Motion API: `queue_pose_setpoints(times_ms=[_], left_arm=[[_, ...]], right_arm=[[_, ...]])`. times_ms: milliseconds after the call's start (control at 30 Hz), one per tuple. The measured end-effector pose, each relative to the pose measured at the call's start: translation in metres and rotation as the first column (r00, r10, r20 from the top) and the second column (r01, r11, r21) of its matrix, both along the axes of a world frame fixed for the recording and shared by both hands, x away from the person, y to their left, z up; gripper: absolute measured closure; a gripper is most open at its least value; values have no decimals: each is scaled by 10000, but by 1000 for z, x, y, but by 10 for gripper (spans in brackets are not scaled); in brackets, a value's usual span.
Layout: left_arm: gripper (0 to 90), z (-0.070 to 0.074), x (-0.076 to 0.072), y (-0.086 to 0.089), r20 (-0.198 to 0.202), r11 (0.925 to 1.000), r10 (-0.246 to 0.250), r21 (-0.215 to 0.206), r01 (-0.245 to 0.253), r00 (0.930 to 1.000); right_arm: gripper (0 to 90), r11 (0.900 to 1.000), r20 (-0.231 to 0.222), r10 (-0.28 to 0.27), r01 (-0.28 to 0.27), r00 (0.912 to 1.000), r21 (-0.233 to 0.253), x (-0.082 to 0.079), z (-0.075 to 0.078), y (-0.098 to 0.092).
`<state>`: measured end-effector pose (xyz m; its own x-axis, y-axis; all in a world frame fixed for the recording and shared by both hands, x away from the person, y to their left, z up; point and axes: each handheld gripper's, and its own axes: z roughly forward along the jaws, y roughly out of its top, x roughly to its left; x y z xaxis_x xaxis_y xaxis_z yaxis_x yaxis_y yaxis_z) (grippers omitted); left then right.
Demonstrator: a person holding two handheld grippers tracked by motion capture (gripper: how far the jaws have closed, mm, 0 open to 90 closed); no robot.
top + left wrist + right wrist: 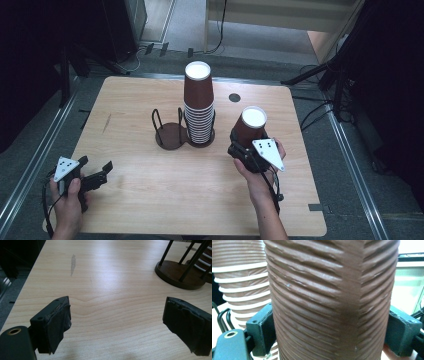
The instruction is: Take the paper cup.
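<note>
A tall stack of upside-down brown paper cups (199,102) stands in the right ring of a dark two-ring holder (172,135) at the table's middle. My right gripper (245,149) is shut on a single brown ribbed cup (250,126), held upside down to the right of the stack. In the right gripper view that cup (332,297) sits between both jaws, with the stack (242,285) behind at left. My left gripper (95,176) rests open near the front left corner, nothing between its pads (58,322). The holder's empty ring (180,273) shows ahead of it.
The wooden table (150,200) has a small dark round hole (234,97) at the back right and a faint grey scuff (73,263) at the left. Metal rails run along both sides. Tripod legs and cables lie on the floor behind.
</note>
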<state>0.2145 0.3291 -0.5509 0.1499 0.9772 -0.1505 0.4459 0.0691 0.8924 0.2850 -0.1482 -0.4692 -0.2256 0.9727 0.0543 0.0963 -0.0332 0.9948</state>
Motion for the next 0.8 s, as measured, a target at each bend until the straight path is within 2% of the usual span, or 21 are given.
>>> queue_pose_setpoints(times_ms=[133, 200, 300, 467, 500, 567, 600, 633, 667, 767, 800], left_arm=[[86, 1, 0, -1, 66, 9999, -78, 80, 77, 9999], [86, 2, 0, 0, 75, 9998, -160, 132, 159, 9998], [86, 4, 0, -1, 118, 9996, -248, 120, 247, 9996], [86, 13, 2, -8, 248, 9972, -667, 351, 658, 9975], [86, 18, 2, -13, 271, 9946, -938, 475, 924, 9952], [86, 21, 3, -16, 286, 9933, -1056, 499, 1041, 9940], [86, 23, 4, -18, 304, 9921, -1161, 507, 1144, 9928], [86, 26, 4, -21, 290, 9908, -1283, 460, 1269, 9913], [86, 32, 5, -28, 321, 9869, -1558, 481, 1542, 9873], [86, 40, 8, -42, 448, 9800, -1929, 583, 1902, 9802], [86, 40, 8, -42, 448, 9800, -1929, 583, 1902, 9802]], right_arm=[[129, 10000, -61, 45, -45, 10000, -26, -3, -6, 1], [129, 9999, -263, 149, -147, 9995, 78, -7, -12, 2], [129, 9996, -300, 241, -245, 9993, -110, -11, -16, 5], [129, 9995, -335, 297, -301, 9990, -90, -15, -22, 8], [129, 9995, -334, 301, -303, 9990, -34, -17, -26, 9], [129, 9996, -401, 275, -278, 9988, -85, -18, -28, 10], [129, 9985, -611, 263, -291, 9978, -454, -20, -33, 13], [129, 9980, -640, 331, -364, 9974, -507, -21, -35, 14], [129, 9977, -683, 397, -433, 9969, -519, -22, -36, 15], [129, 9970, -721, 478, -520, 9962, -568, -24, -39, 18], [129, 9970, -736, 509, -551, 9960, -549, -24, -39, 19]])
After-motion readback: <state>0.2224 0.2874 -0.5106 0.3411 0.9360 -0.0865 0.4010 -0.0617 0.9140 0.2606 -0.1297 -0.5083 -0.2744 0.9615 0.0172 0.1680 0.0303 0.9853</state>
